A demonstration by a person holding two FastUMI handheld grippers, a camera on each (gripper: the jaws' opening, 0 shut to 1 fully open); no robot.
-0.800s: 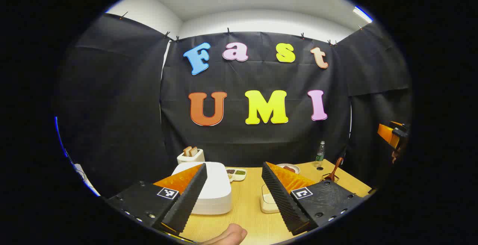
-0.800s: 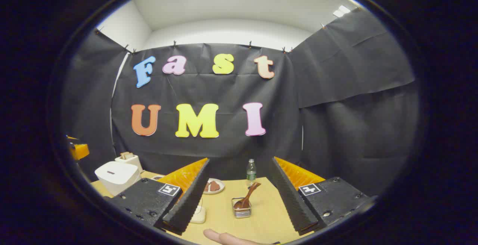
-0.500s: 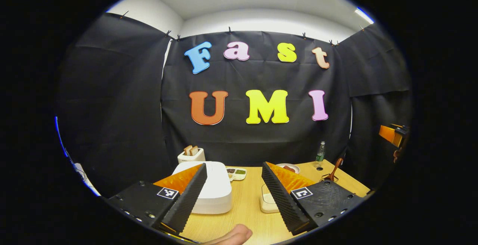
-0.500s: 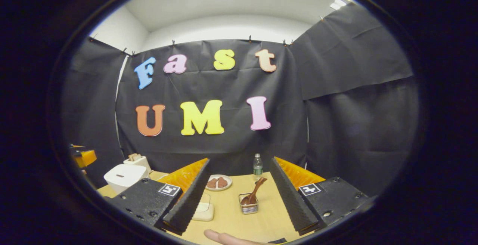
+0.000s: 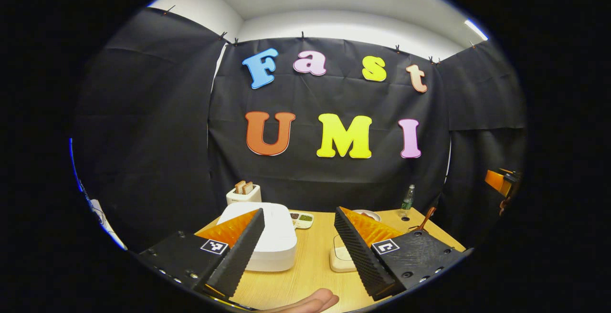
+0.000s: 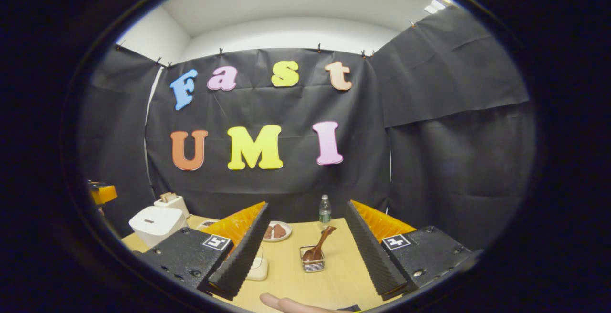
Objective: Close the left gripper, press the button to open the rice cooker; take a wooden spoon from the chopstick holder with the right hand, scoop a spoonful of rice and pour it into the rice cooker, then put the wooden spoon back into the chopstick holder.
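Both tongs hang above the near edge of the wooden worktop (image 5: 315, 265), each spread wide with nothing between its fingers. In the left gripper view the left tongs (image 5: 298, 248) point toward the white rice cooker (image 5: 274, 236), which sits with its lid down on the left part of the worktop, partly behind the tongs' left finger. A toaster (image 5: 243, 193) with two slices of bread stands behind the cooker by the booth's wall. A small divided tray (image 5: 301, 218) lies just right of the cooker, and a pale square container (image 5: 340, 258) sits nearer, partly hidden by the right finger.

In the right gripper view the right tongs (image 6: 305, 248) face the wire chopstick holder (image 6: 311, 260), which stands between the two fingers but farther off; the wooden spoon (image 6: 320, 247) leans in it, handle tilted up to the right. Behind are a plate (image 6: 276, 231) with brown food and a bottle (image 6: 324, 211). A fingertip (image 6: 281, 303) shows at the bottom edge.
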